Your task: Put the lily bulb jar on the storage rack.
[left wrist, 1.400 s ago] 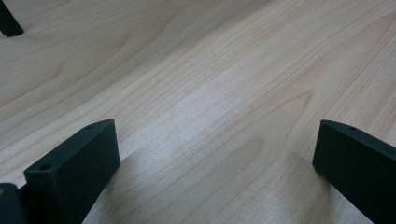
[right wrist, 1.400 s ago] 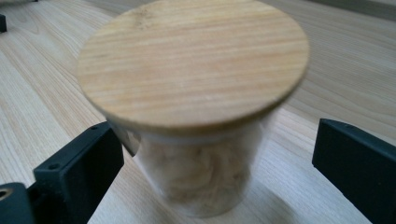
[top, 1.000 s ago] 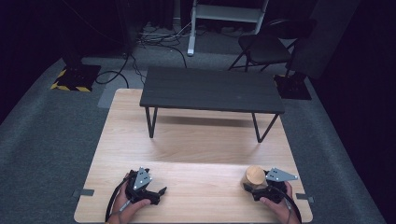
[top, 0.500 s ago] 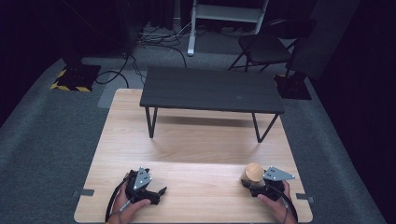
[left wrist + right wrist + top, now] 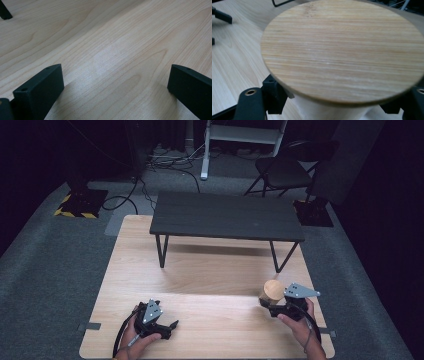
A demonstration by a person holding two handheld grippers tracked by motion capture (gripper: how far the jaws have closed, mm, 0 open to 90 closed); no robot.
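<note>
**One lidded jar, already between the right tongs**

One round jar (image 5: 272, 292) with a flat bamboo lid (image 5: 342, 50) stands upright on the bench (image 5: 210, 270), its long axis vertical. It sits directly ahead of the right tongs (image 5: 270, 306), between their two black jaws: in the right gripper view a jaw stands close at each side of the pale body just under the lid's rim, so I judge them closed on it, though the contact itself is partly hidden by the overhanging lid. In the high view the jar is at the far tip of these tongs, toward the small black table (image 5: 227, 215) that stands on the bench beyond.

The right hand (image 5: 300, 322) is therefore the one that matters for the coming move; any lift would go straight up along the jar's axis. Tilting it could let the lid slide, since nothing visible holds it down.

The left tongs (image 5: 167, 325) rest low over the bench well apart from the jar, across its near edge, held by the left hand (image 5: 137, 340). Their jaws stand wide with bare wood grain between them, gripping nothing.

As for contents, the lid covers the jar's mouth, so what is inside cannot be told.
</note>
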